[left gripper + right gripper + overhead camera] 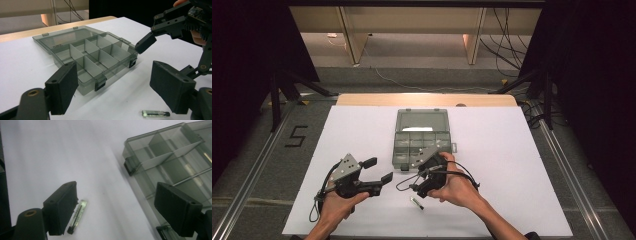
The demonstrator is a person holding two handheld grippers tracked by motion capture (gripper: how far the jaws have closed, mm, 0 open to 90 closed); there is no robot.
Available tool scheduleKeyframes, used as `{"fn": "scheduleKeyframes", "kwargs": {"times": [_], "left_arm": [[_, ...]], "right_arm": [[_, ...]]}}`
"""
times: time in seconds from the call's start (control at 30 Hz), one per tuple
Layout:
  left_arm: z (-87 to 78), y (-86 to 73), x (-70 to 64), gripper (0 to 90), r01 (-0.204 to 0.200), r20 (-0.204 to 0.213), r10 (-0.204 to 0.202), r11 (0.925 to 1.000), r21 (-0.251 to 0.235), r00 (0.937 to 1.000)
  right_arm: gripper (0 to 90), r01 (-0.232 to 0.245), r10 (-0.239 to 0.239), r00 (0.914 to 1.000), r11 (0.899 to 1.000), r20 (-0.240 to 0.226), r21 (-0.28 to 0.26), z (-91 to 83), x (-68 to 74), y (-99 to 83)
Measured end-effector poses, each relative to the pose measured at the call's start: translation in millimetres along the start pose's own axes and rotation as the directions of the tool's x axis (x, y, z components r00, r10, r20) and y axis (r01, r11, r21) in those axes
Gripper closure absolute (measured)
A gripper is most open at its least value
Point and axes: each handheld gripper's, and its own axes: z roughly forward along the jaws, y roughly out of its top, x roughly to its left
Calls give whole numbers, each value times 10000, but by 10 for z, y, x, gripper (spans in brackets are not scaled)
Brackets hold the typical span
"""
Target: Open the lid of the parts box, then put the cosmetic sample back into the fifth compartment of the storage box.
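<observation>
Just beside the open smoky-grey plastic compartment box (421, 140), both the left gripper (379, 170) and right gripper (115, 207) gape wide, holding nothing; a small clear glass tube (78, 213), possibly a fuse, lies near.

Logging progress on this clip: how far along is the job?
Done: the compartment box lies open on the table, its compartments look empty. In hand: the right gripper, open, hovers by the small glass tube on the white sheet; nothing is gripped. The left gripper waits open. Left: gripping the tube and probably boxing it.
</observation>
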Motion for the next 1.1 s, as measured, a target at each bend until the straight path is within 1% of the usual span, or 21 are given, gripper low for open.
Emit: {"fn": "scheduleKeyframes", "kwargs": {"times": [0.07, 0.1, 0.13, 0.17, 0.3, 0.33, 0.37, 0.5, 0.53, 0.63, 0.67, 0.7, 0.77, 0.83, 0.87, 0.9, 0.93, 0.97, 1.0, 1.03, 1.1], "left_arm": [[11, -6, -15, 213, -84, 19, 84, 9999, -115, 10000], [6, -9, -35, 213, 34, -17, -35, 9999, -150, 10000], [6, -9, -35, 213, 34, -17, -35, 9999, -150, 10000], [6, -7, -28, 213, -84, 63, 85, 9998, -197, 9999], [-5, -3, -27, 210, -112, -10, 112, 9998, -173, 9999], [-6, -2, -29, 210, -54, -35, 53, 9998, -190, 10000], [-7, -1, -26, 210, -42, -35, 41, 9997, -255, 10000], [-13, 4, -21, 210, -67, -150, 63, 9997, -244, 9999], [-14, 3, -20, 210, -90, -170, 86, 9997, -227, 9998], [-15, -1, -17, 210, -116, -205, 111, 9997, -218, 9997], [-9, -7, -18, 210, 7, -158, -11, 9996, -286, 9999], [-23, -1, -18, 210, -127, -226, 122, 9996, -246, 9997], [-25, 0, -21, 210, -82, -219, 75, 9995, -297, 9997], [-35, 1, -19, 210, -174, -246, 167, 9993, -316, 9996], [-40, 1, -19, 210, -181, -265, 172, 9993, -323, 9995], [-38, -1, -26, 210, -26, -218, 17, 9991, -415, 9998], [-49, 5, -26, 210, -122, -295, 112, 9993, -366, 9995], [-52, 2, -28, 210, -171, -244, 161, 9990, -407, 9996], [-52, 2, -28, 210, -171, -244, 161, 9990, -407, 9996], [-55, -4, -32, 210, -160, -242, 150, 9990, -420, 9996], [-57, -6, -32, 210, -162, -250, 152, 9990, -424, 9996]], "right_arm": [[199, 144, -142, 9999, 9998, -91, 155, 44, 43, -5], [199, 196, -192, 9997, 9995, -143, 231, 56, 56, -6], [199, 196, -192, 9997, 9995, -143, 231, 56, 56, -6], [199, 224, -218, 9995, 9994, -216, 282, 70, 71, -8], [203, 443, -426, 9985, 9977, -341, 521, 129, 116, -22], [206, 489, -466, 9981, 9972, -403, 568, 146, 126, -25], [211, 507, -462, 9971, 9958, -599, 767, 161, 145, -31], [230, 526, -453, 9960, 9941, -775, 951, 185, 155, -45], [235, 614, -541, 9955, 9936, -775, 949, 191, 147, -49], [246, 520, -439, 9959, 9934, -796, 1019, 198, 140, -61], [254, 478, -387, 9956, 9931, -854, 1072, 196, 134, -64], [267, 549, -454, 9954, 9919, -842, 1149, 211, 130, -71], [277, 530, -411, 9947, 9904, -938, 1277, 231, 137, -80], [283, 497, -360, 9941, 9895, -1019, 1356, 243, 143, -84], [289, 477, -343, 9950, 9881, -934, 1461, 259, 152, -89], [294, 537, -384, 9942, 9866, -1001, 1543, 271, 152, -92], [301, 515, -348, 9937, 9860, -1066, 1584, 279, 155, -97], [315, 561, -380, 9933, 9843, -1095, 1676, 301, 162, -110], [315, 561, -380, 9933, 9843, -1095, 1676, 301, 162, -110], [322, 556, -335, 9920, 9817, -1221, 1819, 315, 163, -115], [331, 549, -326, 9920, 9815, -1223, 1834, 328, 165, -120]]}}
